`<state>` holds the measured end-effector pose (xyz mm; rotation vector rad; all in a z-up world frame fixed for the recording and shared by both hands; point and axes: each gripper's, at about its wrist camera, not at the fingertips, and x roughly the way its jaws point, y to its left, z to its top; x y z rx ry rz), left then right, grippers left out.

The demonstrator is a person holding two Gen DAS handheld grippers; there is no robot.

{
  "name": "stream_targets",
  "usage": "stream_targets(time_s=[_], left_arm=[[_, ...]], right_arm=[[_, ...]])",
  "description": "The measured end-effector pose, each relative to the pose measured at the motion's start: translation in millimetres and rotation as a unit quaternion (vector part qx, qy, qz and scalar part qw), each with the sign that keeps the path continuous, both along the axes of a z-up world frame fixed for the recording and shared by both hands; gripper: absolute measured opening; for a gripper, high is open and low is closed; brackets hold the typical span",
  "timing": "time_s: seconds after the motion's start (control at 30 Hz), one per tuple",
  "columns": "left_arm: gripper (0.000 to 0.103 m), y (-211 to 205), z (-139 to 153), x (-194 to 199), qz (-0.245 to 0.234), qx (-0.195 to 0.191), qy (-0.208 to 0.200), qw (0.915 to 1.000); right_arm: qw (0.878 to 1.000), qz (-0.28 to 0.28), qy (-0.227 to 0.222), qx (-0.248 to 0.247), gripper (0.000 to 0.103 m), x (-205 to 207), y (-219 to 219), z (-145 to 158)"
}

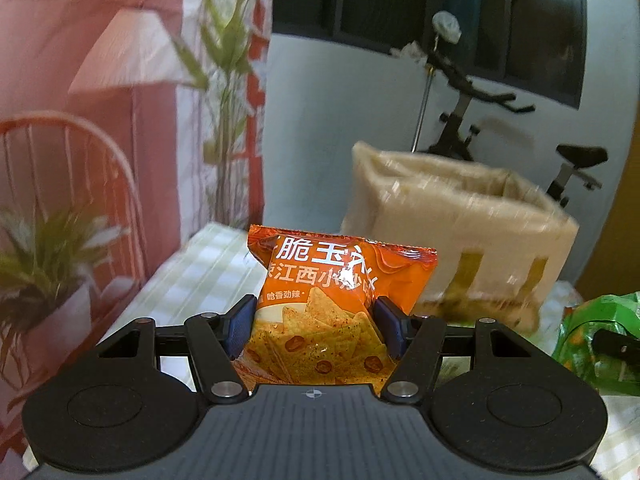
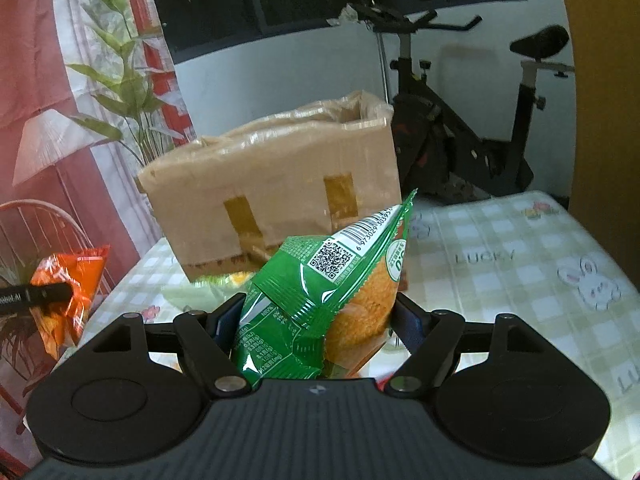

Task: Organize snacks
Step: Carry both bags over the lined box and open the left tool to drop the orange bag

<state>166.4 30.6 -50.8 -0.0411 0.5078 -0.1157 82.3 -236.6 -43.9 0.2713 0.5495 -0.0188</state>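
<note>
Snack packets are sitting one in each gripper, both lifted off the checked tablecloth [image 2: 500, 240]. An orange chip packet [image 1: 324, 312] is standing upright between the blue pads [image 1: 240, 328] of the left gripper [image 1: 316, 330], which is clamping it at both side edges; in the right wrist view this packet is showing at nine o'clock. A green snack packet [image 2: 316, 300] is tilting toward one o'clock in the right gripper [image 2: 316, 320], whose jaws are squeezing its crumpled lower half, barcode side facing the camera; in the left wrist view it is peeking in at four o'clock. A cardboard box [image 2: 276, 196], open at the top and lined with clear plastic, is standing on the table beyond both packets, at twelve o'clock from the green one and at two o'clock from the orange one. An exercise bike [image 2: 472, 136] is standing behind the table near the wall.
</note>
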Motion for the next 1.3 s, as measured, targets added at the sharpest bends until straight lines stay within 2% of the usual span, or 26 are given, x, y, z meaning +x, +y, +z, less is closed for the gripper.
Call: stream_targets(time_s=[0.27, 0.47, 0.67, 0.8, 0.9, 1.07, 1.3], left_arm=[[0.066, -32, 42, 14, -0.02, -0.004, -0.042, 0.9989], [0.066, -57, 73, 43, -0.028, 0.001, -0.064, 0.9976], [0.066, -86, 93, 91, -0.022, 0.012, -0.065, 0.9976], [0.066, -105, 95, 129, -0.018, 0.022, -0.057, 0.9979], [0.066, -117, 90, 152, -0.027, 0.031, -0.045, 0.9981], [0.066, -127, 79, 183, -0.035, 0.042, -0.023, 0.9982], [0.067, -131, 62, 203, -0.042, 0.054, -0.002, 0.9977]], right_arm=[[0.998, 0.013, -0.059, -0.01, 0.077, 16, -18, 47], [0.994, 0.019, -0.109, -0.024, 0.077, 42, -33, 86], [0.987, 0.047, -0.144, -0.059, 0.077, 97, -34, 121], [0.984, 0.065, -0.152, -0.07, 0.077, 145, -31, 128], [0.984, 0.073, -0.142, -0.083, 0.077, 182, -29, 123], [0.99, 0.066, -0.086, -0.088, 0.077, 229, -35, 100], [0.995, 0.061, -0.029, -0.078, 0.077, 252, -54, 69]])
